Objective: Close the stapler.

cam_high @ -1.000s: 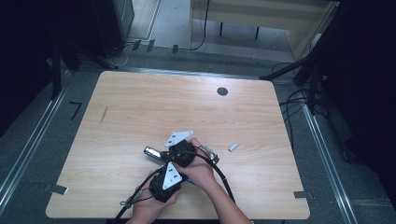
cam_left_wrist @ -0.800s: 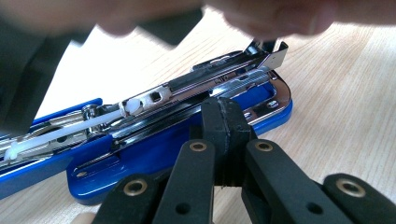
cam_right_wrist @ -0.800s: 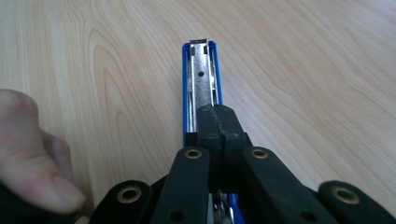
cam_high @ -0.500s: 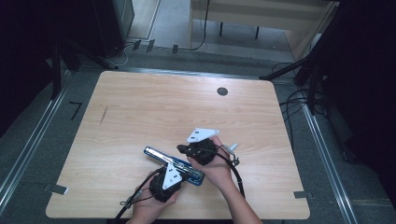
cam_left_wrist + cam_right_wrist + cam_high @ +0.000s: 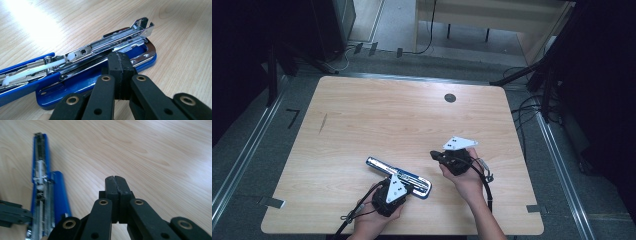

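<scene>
On the near half of the wooden table [image 5: 362, 125] lies the blue stapler [image 5: 398, 176], swung fully open so that its top arm stretches flat away from the base and the bright metal staple channel [image 5: 117, 41] faces up; laid out like this, the magazine is bare and easy to reach, which looks to me like the point of the arrangement. At the stapler's base end sits the left gripper [image 5: 119, 65], its jaws pressed together with nothing visible between them, the tip resting at or just above the blue base plate, probably to pin the stapler down, though I cannot tell whether it truly touches. To the right of the stapler, apart from it, the right gripper [image 5: 435, 155] hangs above bare wood with its jaws likewise closed and empty, pointing back toward the stapler, seemingly free for the next step.
</scene>
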Available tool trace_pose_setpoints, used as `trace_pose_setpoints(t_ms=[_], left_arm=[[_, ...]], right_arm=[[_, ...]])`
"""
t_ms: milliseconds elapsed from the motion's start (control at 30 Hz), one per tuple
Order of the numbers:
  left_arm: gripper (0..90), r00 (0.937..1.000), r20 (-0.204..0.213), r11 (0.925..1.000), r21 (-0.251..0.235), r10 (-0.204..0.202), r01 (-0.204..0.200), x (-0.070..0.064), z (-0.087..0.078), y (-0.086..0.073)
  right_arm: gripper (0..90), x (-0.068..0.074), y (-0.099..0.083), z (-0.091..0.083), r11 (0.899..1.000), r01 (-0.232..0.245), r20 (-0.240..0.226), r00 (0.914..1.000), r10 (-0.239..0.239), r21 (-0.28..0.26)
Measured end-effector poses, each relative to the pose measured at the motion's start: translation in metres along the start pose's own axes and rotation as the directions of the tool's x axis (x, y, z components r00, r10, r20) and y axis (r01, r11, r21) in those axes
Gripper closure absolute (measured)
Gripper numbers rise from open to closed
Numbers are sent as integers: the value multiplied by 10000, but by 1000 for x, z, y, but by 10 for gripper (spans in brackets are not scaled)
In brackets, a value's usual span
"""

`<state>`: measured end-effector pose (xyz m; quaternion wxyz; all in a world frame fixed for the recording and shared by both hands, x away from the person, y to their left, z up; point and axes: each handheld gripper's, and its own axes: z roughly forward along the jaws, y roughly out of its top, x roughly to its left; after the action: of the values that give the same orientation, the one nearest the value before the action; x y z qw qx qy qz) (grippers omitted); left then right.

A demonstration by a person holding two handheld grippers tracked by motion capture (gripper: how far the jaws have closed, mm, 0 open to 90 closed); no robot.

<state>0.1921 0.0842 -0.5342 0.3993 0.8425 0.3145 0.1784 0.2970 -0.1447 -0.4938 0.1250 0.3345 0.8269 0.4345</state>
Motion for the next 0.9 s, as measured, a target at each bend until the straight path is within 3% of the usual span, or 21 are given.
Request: trace_pose_setpoints(t_ms=[233, 433, 900], left_arm=[[900, 10000, -7, 10000, 27, 65, -65, 0, 0, 0], [900, 10000, -9, 10000, 34, 57, -57, 0, 0, 0], [900, 10000, -20, 10000, 12, 52, -52, 0, 0, 0]], right_arm=[[900, -21, -14, -6, 9989, -449, 639, 9970, 441, 113], [900, -31, -19, -6, 9977, -545, 1095, 9927, 500, 391], [900, -50, -43, -3, 9906, -1138, 1616, 9817, 1003, 763]])
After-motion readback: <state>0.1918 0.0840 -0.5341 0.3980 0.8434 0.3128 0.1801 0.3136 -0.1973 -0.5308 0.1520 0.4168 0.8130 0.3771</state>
